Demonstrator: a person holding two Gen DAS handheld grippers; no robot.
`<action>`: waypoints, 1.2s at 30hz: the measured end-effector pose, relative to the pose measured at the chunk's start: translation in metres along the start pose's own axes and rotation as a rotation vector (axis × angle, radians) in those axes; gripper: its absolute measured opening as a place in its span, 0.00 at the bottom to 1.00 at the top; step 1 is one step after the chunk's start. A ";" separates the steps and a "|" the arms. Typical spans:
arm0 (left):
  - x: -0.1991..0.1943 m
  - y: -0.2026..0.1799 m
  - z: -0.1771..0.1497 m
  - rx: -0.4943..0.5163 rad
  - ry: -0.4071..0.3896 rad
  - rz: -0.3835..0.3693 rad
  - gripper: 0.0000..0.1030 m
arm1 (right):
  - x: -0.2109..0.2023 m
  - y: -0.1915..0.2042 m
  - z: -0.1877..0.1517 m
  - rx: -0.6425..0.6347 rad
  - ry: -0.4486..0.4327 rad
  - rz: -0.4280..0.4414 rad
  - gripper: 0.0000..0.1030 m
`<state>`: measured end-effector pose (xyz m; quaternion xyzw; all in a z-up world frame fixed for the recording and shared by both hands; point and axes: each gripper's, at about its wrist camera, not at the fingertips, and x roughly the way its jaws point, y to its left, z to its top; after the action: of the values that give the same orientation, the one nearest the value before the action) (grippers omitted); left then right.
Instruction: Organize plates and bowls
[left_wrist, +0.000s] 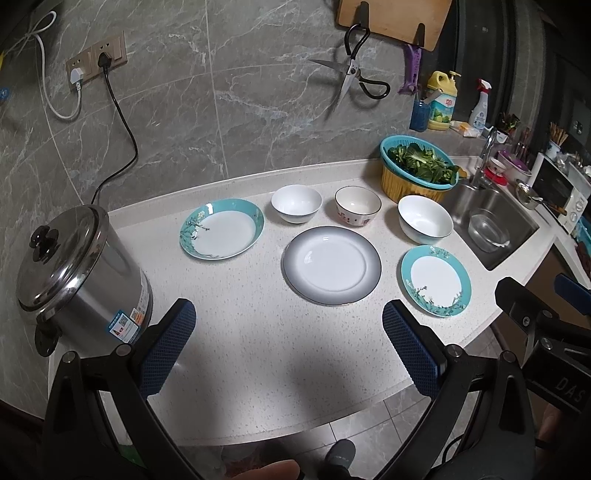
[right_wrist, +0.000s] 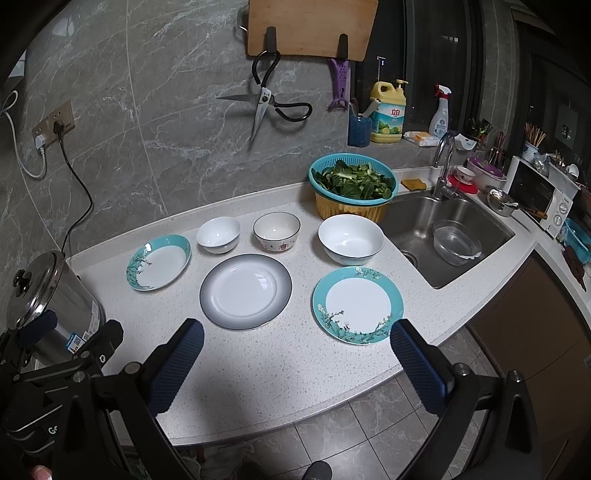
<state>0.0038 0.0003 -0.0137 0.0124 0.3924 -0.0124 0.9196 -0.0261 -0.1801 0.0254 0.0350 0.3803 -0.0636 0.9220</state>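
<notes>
Left wrist view: counter (left_wrist: 240, 369) is lying below, with both blue-padded fingers (left_wrist: 170, 343) of the left gripper (left_wrist: 288, 325) spreading wide apart and gripping nothing
Left gripper position: it is hovering above the near bare part of the counter, apart from every dish
Plates: teal-rimmed deep plate (left_wrist: 221, 229) is sitting at the left, grey-rimmed plate (left_wrist: 331, 265) in the middle, teal-rimmed flat plate (left_wrist: 436, 280) at the right near the counter edge
Bowls: small white bowl (left_wrist: 296, 204), patterned bowl (left_wrist: 357, 211) and large white bowl (left_wrist: 424, 224) are standing upright in a row behind the plates, none touching
Surroundings: steel pot (left_wrist: 81, 273) with its lid on is sitting at the far left; basket of greens (left_wrist: 419, 168) is standing beside the sink (left_wrist: 491, 221)
Right wrist view: right gripper (right_wrist: 297, 350) is hanging released, its pads (right_wrist: 417, 369) set wide apart, holding nothing
Right gripper position: it is hovering over the near counter, just in front of the grey-rimmed plate (right_wrist: 245, 291) and the teal-rimmed flat plate (right_wrist: 357, 305)
Other dishes: teal-rimmed deep plate (right_wrist: 159, 262) is lying at the left, small white bowl (right_wrist: 218, 234), patterned bowl (right_wrist: 277, 232) and large white bowl (right_wrist: 351, 239) are lining up behind
Neighbour: left gripper (right_wrist: 48, 354) is showing at the lower left, in front of the steel pot (right_wrist: 55, 295)
Wall: scissors (right_wrist: 266, 99) are hanging under a wooden board (right_wrist: 312, 26)
</notes>
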 end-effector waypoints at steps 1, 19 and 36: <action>0.000 0.000 0.000 0.001 0.000 0.000 1.00 | 0.000 0.000 0.000 0.000 0.000 0.000 1.00; 0.004 0.000 -0.001 0.000 0.008 0.001 1.00 | 0.004 0.000 0.001 0.000 0.004 0.000 1.00; 0.008 -0.002 -0.001 -0.002 0.013 0.003 1.00 | 0.006 -0.001 0.005 -0.001 0.008 -0.001 1.00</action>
<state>0.0089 -0.0015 -0.0204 0.0119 0.3983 -0.0106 0.9171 -0.0191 -0.1821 0.0246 0.0345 0.3840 -0.0635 0.9205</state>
